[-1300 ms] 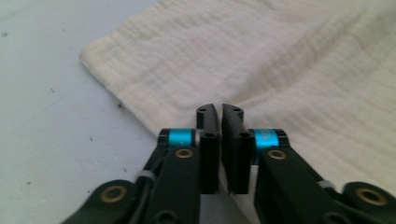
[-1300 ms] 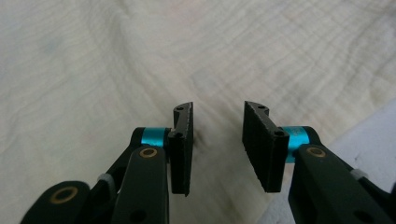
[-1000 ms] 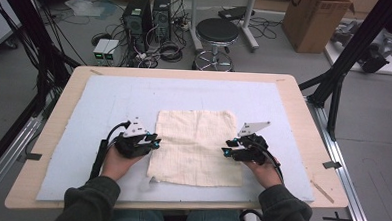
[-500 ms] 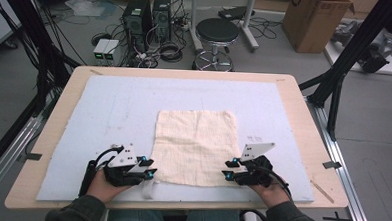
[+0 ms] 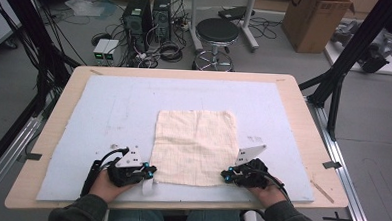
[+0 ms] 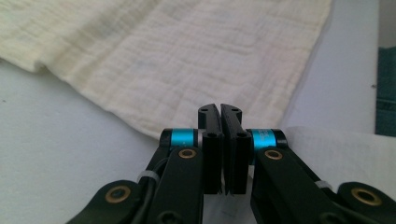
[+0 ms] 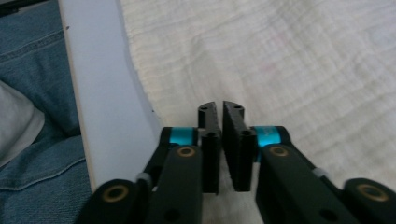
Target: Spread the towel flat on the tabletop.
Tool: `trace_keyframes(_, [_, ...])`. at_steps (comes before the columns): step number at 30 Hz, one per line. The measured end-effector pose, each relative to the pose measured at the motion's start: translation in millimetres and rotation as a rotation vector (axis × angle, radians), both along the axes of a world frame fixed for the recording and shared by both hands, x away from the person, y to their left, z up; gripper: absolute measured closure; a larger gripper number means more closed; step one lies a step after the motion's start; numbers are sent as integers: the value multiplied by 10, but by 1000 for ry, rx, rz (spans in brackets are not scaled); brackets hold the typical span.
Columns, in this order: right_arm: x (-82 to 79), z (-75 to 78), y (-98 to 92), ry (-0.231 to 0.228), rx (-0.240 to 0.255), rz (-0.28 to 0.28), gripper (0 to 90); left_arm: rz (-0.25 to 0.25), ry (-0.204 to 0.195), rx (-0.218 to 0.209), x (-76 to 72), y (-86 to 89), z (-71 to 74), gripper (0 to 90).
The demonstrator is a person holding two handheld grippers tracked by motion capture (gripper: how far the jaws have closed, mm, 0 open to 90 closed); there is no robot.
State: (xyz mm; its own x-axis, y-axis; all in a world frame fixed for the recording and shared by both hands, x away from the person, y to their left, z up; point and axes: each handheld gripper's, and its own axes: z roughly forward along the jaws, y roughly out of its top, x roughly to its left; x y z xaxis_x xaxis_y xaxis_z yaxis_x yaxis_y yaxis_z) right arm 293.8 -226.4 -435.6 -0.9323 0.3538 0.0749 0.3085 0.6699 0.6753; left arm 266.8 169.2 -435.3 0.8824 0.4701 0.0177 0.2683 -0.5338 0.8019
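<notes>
Cream cloth (image 5: pixel 195 145) flat btwn tongs | L tongs (image 5: pixel 148 172) pinch near-left corner | R tongs (image 5: pixel 224 175) pinch near-right corner

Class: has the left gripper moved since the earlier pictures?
Yes. The left gripper has come toward the table's near edge, to the cloth's near-left corner, jaws just closed.

Left gripper (image 5: pixel 148 172): matte black body, grey three-cornered plate on top, black cable looping off its outer side, cyan accents by the jaws.
Right gripper (image 5: pixel 224 175): same black build, grey plate, black cable, cyan accents.
Jaws, left gripper view (image 6: pixel 221 140): two flat black pads with small screw holes, cyan anodised cylinders either side, brass-coloured rivets in black linkage arms, a white cable tie.
Right gripper view (image 7: pixel 220 140): same fittings.
Clothing: dark olive sleeves (image 5: pixel 79 214), blue denim trousers (image 7: pixel 37 79).
</notes>
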Motion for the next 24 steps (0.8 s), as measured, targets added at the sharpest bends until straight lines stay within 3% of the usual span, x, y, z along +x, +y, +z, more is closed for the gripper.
trace_keyframes(5, [-32,4,15,4,3,9,878,-10,-12,-9,-117,59,86,871])
trace_keyframes(10, [-80,18,34,10,11,30,838,-16,7,7,-189,75,37,858])
trace_keyframes(14, [-70,76,15,14,40,22,769,-9,12,-10,-179,82,42,735])
trace_keyframes(18, [-7,141,-29,-7,68,-8,709,7,1,-29,-154,87,65,667])
trace_keyframes(24, [130,165,-114,-11,105,-82,652,54,-3,-66,-68,120,77,636])
